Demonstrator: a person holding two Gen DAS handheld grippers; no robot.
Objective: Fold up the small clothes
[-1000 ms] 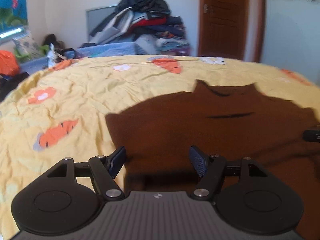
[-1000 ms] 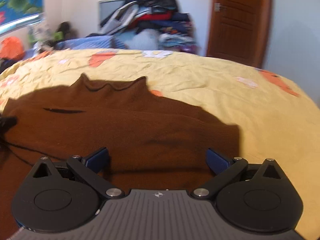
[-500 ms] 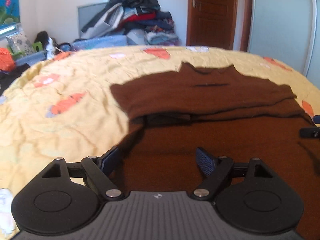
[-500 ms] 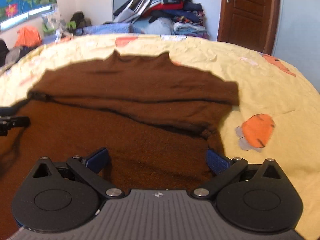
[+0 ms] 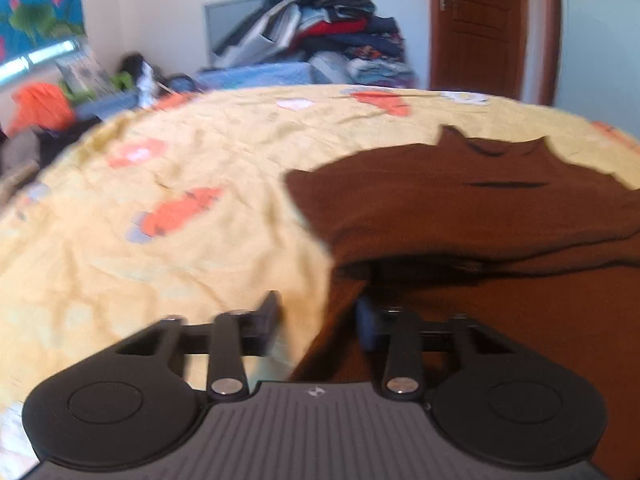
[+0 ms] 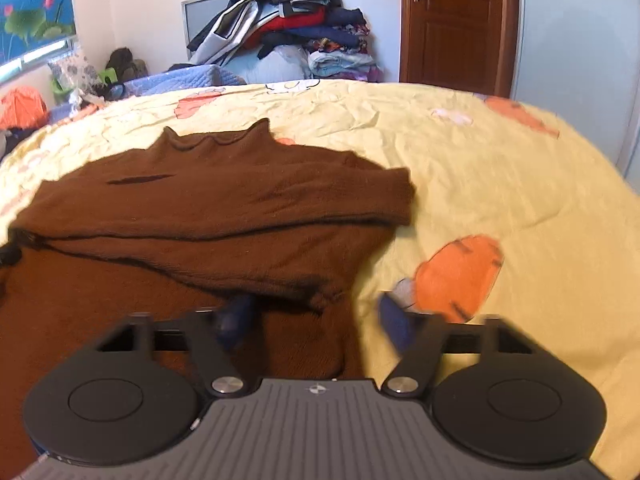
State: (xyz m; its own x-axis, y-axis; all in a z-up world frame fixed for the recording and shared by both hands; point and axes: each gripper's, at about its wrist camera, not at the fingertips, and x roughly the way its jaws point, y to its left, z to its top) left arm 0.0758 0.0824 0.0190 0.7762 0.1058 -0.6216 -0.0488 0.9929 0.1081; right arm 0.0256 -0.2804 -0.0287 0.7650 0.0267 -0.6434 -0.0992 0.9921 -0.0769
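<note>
A: Start close in. What are the two tools doing?

B: The left gripper [image 5: 318, 316] has its jaws closing across the left side edge of the brown sweater [image 5: 460, 208], cloth and bedspread both in the gap. The right gripper [image 6: 314, 316] is closing too, astride the sweater's [image 6: 208, 200] right side edge. Neither pair of pads clearly presses the knit yet, so I'd call both unclenched but narrowing.

A: Why one tool at each edge?

B: Likely so both sides lift evenly for the next fold; a sweater this wide sags if raised from one side.

A: And the garment itself?

B: It lies flat on the yellow bedspread [image 6: 500, 184], collar away from the grippers, with a layer already doubled over across its middle, leaving a dark seam-like shadow under that fold.

A: Farther back?

B: A heap of clothes [image 6: 288, 36] against the wall, and a wooden door [image 6: 456, 24] to the right.
</note>
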